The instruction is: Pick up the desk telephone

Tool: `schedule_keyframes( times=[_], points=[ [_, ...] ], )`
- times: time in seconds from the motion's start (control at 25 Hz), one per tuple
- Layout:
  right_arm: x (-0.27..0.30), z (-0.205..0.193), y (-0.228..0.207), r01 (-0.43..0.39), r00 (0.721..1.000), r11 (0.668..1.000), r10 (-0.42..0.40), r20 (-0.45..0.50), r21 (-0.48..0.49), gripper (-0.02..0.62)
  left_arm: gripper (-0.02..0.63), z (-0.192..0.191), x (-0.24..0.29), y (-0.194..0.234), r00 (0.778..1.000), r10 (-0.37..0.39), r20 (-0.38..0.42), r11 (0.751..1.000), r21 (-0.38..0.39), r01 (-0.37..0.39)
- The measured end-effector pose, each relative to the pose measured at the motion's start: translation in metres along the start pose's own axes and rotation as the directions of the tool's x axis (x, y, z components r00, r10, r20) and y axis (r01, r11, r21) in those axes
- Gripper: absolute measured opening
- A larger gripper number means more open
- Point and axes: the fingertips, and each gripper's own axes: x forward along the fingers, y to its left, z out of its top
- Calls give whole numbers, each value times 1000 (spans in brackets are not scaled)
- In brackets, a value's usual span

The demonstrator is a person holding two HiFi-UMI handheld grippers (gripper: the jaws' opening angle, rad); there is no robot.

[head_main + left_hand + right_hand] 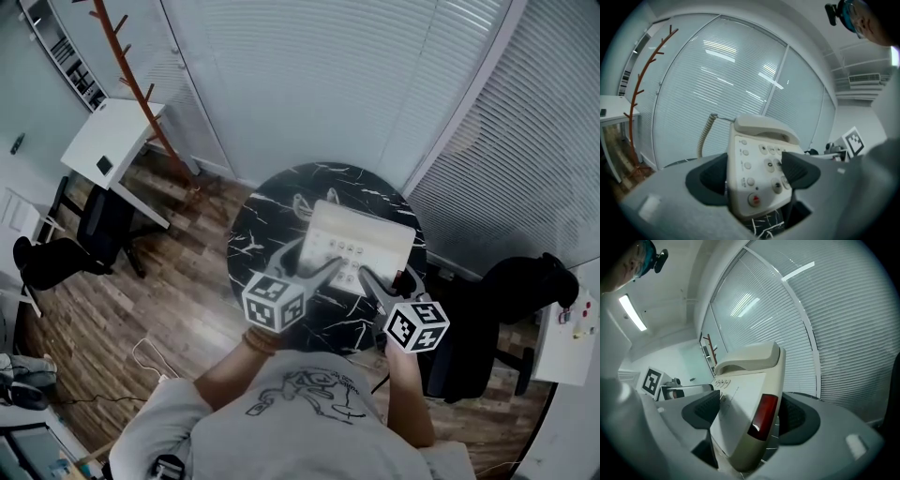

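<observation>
The cream desk telephone [361, 239] hangs tilted above the round black marble table [267, 202], carried at its near edge by both grippers. My left gripper [314, 264] is shut on its left front corner; in the left gripper view the dark pads [710, 177] press on the keypad body [754, 178], under the handset [764, 125] and coiled cord [705, 136]. My right gripper [387, 279] is shut on the right front corner. In the right gripper view the telephone [740, 413] with its red side panel [761, 416] fills the gap between the jaws.
A brown coat stand [141, 89] and a white desk [108, 145] are at the back left. One black office chair [56, 258] stands left of the table, another [520, 286] to its right. Closed window blinds [328, 75] run behind the table.
</observation>
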Motion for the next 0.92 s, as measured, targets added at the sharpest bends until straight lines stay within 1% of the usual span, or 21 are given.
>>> schedule_keyframes(
  times=[0.08,0.28,0.56,0.92],
  points=[
    [1,0,1,3,1000,1000,-3,-3,-9,387,359,0,-1,1,1000,2,-1,1000,2,-2],
    [-1,-1,3,0,1000,1000,0,7,12,387,359,-1,-3,1,1000,-3,-1,1000,-4,3],
    [-1,-6,5,3,1000,1000,-3,5,7,387,359,-5,-6,1,1000,0,-4,1000,9,0],
    [-1,-2,2,4,1000,1000,-4,7,9,387,359,-2,-3,-1,1000,-2,-4,1000,15,2]
  ],
)
